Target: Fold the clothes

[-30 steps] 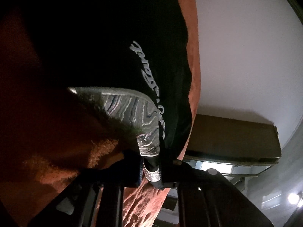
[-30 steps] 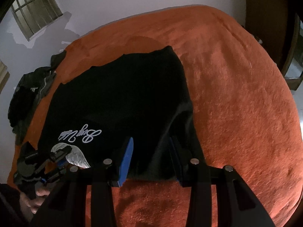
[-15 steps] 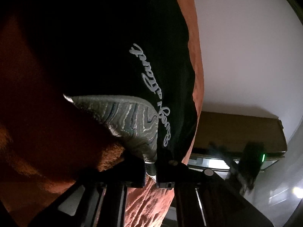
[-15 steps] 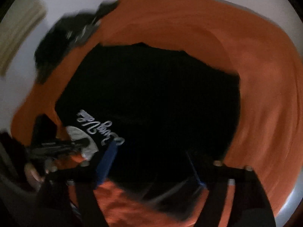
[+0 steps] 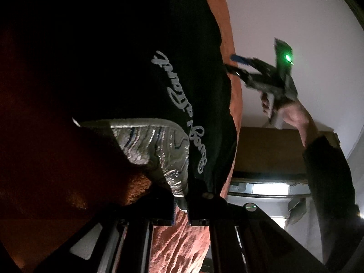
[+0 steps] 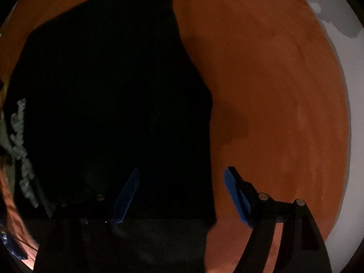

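Observation:
A black T-shirt with silver script and a silver wing print lies on an orange blanket. My left gripper is shut on the shirt's edge at the wing print. In the right wrist view the same shirt fills the left and middle. My right gripper is open wide, its blue pads hovering over the shirt's near right edge, holding nothing. The right gripper also shows in the left wrist view, held up beyond the shirt with a green light on it.
The orange blanket spreads wide to the right of the shirt. A white wall and a brown board stand behind. The room is dim.
My right gripper has swung across and closer over the shirt, now showing in the left wrist view. My left gripper stays shut on the shirt's edge, pulled in slightly.

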Motion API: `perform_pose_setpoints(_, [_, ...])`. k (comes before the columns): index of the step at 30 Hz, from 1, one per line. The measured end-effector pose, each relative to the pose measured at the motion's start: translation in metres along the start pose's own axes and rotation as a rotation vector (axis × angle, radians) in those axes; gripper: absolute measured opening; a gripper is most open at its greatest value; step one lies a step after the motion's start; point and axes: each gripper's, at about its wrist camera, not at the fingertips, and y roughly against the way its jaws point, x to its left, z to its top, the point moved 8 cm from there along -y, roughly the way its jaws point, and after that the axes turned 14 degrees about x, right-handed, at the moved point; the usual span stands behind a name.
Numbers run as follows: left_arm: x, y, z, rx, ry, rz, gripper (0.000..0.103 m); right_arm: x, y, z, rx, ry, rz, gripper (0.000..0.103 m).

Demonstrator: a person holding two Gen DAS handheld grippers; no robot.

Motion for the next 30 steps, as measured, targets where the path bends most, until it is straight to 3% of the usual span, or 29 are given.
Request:
perform_pose_setpoints(5, [0.001, 0.019, -0.004, 0.016, -0.006, -0.001, 0.007, -0.004, -0.017, 0.028, 0.032, -0.027, 0.142, 0.077])
perform_pose_setpoints(7, [-0.010, 0.004, -0.016, 0.023, 0.000, -0.006, 0.007, -0.006, -0.025, 0.033, 0.069, -0.051, 0.206, 0.076])
perform_pose_setpoints(10, [-0.017, 0.007, -0.028, 0.037, 0.003, -0.019, 0.007, -0.009, -0.028, 0.036, 0.114, -0.073, 0.258, 0.069])
perform_pose_setpoints(11, [-0.016, 0.011, -0.029, 0.042, 0.003, -0.024, 0.007, -0.011, -0.026, 0.037, 0.125, -0.077, 0.262, 0.059])
perform_pose_setpoints(14, [-0.012, 0.016, -0.029, 0.059, -0.019, -0.014, 0.007, -0.009, -0.016, 0.038, 0.133, -0.054, 0.247, 0.015])
perform_pose_setpoints(18, [-0.029, 0.026, -0.029, 0.059, -0.189, 0.053, 0.006, 0.000, 0.007, 0.039, 0.113, -0.036, 0.279, 0.006])
perform_pose_setpoints(25, [-0.096, 0.091, 0.001, -0.057, -0.422, 0.066, 0.005, -0.013, 0.069, 0.034, -0.109, -0.185, 0.454, 0.006])
perform_pose_setpoints(30, [-0.145, 0.139, 0.022, -0.142, -0.586, 0.072, 0.005, -0.028, 0.119, 0.025, -0.333, -0.278, 0.592, 0.006])
